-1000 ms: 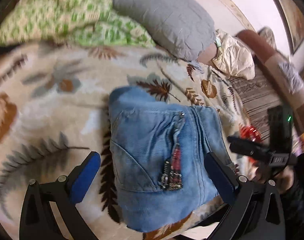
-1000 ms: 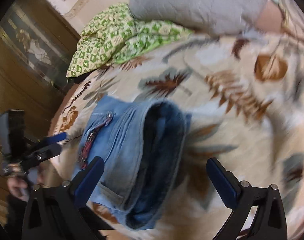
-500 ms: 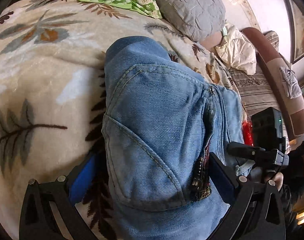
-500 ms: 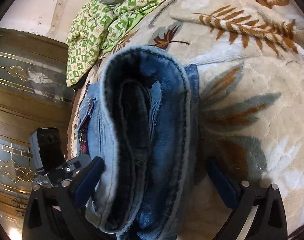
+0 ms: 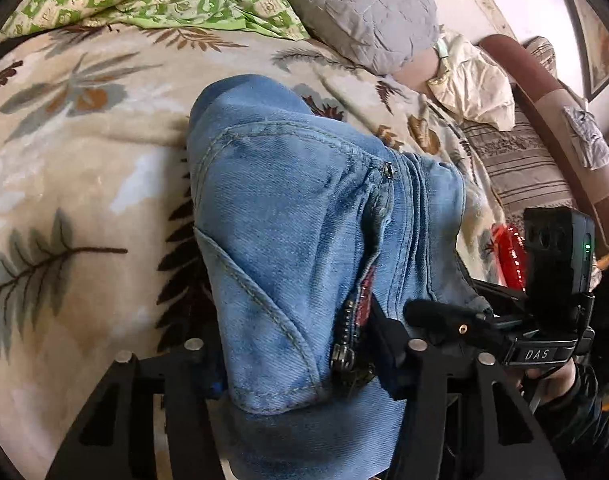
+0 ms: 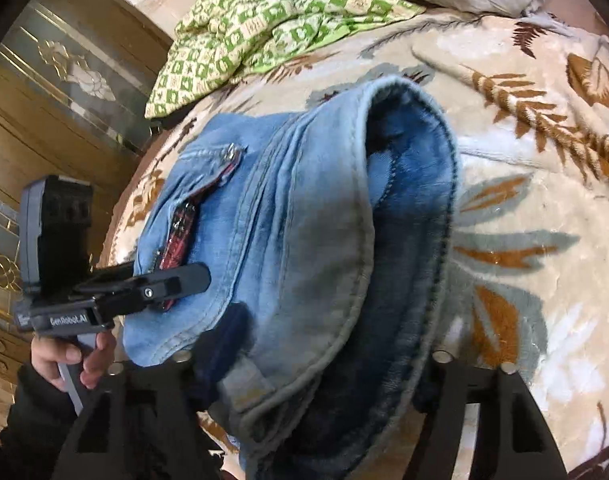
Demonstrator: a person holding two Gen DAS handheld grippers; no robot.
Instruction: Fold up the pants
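**Both tongs closing around folded jeans on bed**

Your bed blanket [image 5: 84, 184], cream with a leaf print, fills most of both views. A gray pillow [image 5: 344, 4] sits top centre of the left view, and a green checked quilt [image 6: 256, 28] upper left of centre in the right view. The folded jeans [image 5: 296, 240] lie mid-frame on the blanket, bulging up, pocket zipper [image 5: 348, 340] low centre. Your left tongs [image 5: 300, 364] straddle the near edge of the denim, jaws closing, fabric between them; pads mostly hidden, so firm contact can't be told. Your right tongs [image 6: 308, 364] straddle the open dark-lined waistband end, jaws closing, denim between them. Your left hand [image 6: 70, 356] shows lower left of the right view.
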